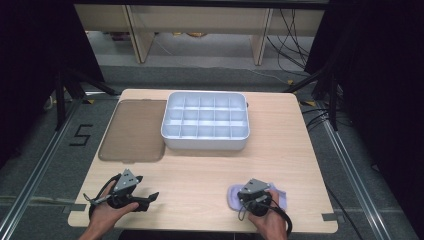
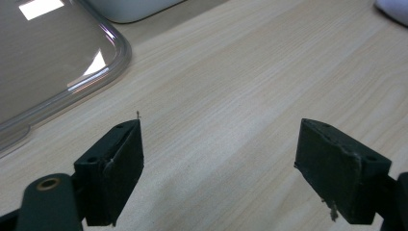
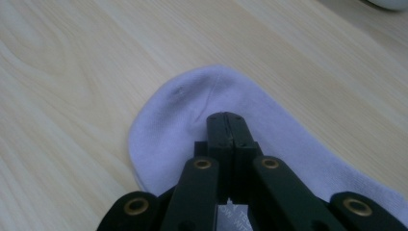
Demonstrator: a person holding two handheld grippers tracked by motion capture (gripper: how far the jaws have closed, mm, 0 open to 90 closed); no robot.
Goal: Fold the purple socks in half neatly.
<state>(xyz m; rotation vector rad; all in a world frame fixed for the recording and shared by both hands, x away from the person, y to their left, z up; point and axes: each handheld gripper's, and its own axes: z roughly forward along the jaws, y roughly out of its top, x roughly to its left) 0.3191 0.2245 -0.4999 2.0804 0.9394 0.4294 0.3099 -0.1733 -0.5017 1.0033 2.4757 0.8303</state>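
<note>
the right tongs (image 3: 226, 118) press closed over the pale lilac fabric sock (image 3: 192, 103) on the light wooden surface (image 1: 200, 170), gripping nothing visible, while the left tongs (image 2: 219, 159) gape wide, empty.

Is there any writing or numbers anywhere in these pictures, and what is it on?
"5": black tape mark on the grey floor, left of the table.
Upside-down print on a white tag between the arms of the right gripper: too cut off and blurred to read.
The compartment box, lid and sock carry no text.
</note>
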